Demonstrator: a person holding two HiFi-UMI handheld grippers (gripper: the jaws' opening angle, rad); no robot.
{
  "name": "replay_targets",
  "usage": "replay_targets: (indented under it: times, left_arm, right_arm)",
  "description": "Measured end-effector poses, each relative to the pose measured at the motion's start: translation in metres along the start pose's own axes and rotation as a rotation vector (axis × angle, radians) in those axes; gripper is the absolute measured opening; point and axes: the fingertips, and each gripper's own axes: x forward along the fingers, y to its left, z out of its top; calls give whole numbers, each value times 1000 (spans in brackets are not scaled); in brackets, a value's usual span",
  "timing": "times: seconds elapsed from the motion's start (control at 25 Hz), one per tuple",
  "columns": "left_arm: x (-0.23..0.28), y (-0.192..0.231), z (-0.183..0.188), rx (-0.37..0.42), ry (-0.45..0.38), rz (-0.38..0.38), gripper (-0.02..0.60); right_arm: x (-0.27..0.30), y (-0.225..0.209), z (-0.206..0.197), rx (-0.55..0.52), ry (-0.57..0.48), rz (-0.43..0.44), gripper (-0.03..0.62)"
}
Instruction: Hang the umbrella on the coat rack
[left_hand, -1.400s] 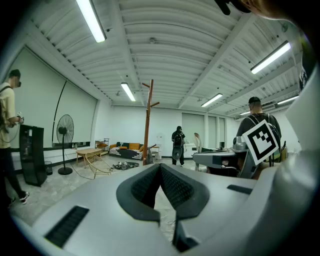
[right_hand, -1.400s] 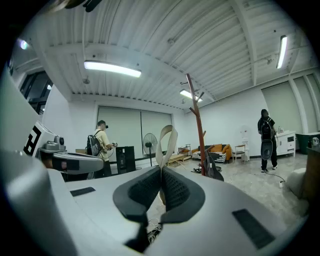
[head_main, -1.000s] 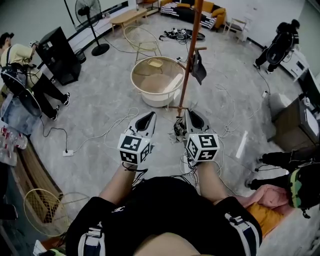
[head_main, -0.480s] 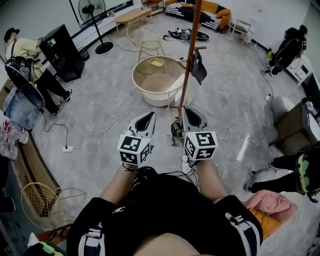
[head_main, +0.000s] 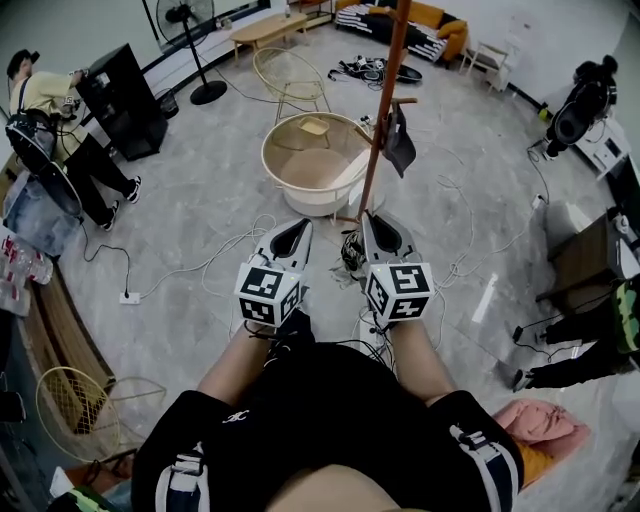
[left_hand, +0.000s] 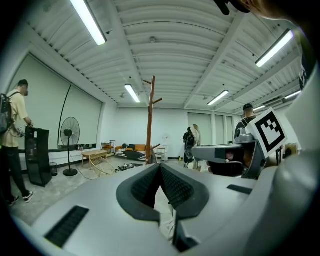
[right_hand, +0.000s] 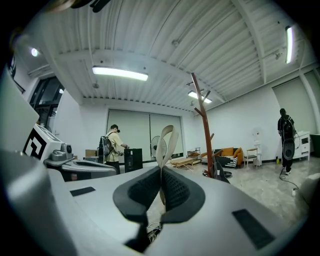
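Note:
The coat rack (head_main: 380, 110) is a tall brown pole on the grey floor ahead of me. A dark folded umbrella (head_main: 398, 140) hangs from a short peg on its right side, clear of the floor. My left gripper (head_main: 296, 233) and right gripper (head_main: 378, 226) are held side by side in front of my body, short of the rack's base, both shut with nothing between the jaws. The pole (left_hand: 150, 120) rises beyond the closed jaws in the left gripper view. In the right gripper view the pole (right_hand: 204, 125) stands at right with the umbrella (right_hand: 220, 172) low beside it.
A round wicker chair (head_main: 312, 160) stands just left of the rack, and cables (head_main: 352, 255) lie around its base. A floor fan (head_main: 185, 40), a black cabinet (head_main: 120, 105) with a person (head_main: 45, 95) beside it, a sofa (head_main: 415, 25) and other people (head_main: 585, 100) ring the room.
Both grippers stay shut and almost where they were. The view has shifted slightly toward the rack, and the people at the right edge have moved.

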Motion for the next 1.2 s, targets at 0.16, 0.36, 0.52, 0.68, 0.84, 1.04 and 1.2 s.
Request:
replay_targets:
  times: [0.16, 0.36, 0.52, 0.68, 0.84, 1.04, 1.2]
  left_arm:
    - [30, 24, 2, -3, -2, -15, 17]
    - [79, 67, 8, -12, -6, -40, 17]
    - [140, 117, 10, -30, 3, -76, 17]
    - [204, 171, 24, -33, 3, -134, 17]
    - [264, 222, 38, -31, 1, -195, 17]
    - [321, 281, 39, -45, 10, -262, 17]
    - [351, 315, 32, -57, 24, -291, 17]
  right_arm:
    - [34, -13, -6, -2, 17, -12, 20]
    - [88, -33, -5, -10, 23, -35, 20]
    - [146, -51, 1, -11, 17, -64, 20]
    - [209, -70, 6, 3, 21, -114, 20]
    - [277, -89, 9, 16, 27, -165, 20]
    - [361, -108, -1, 7, 61, -231, 20]
    - [413, -125, -20, 9, 117, -282, 20]
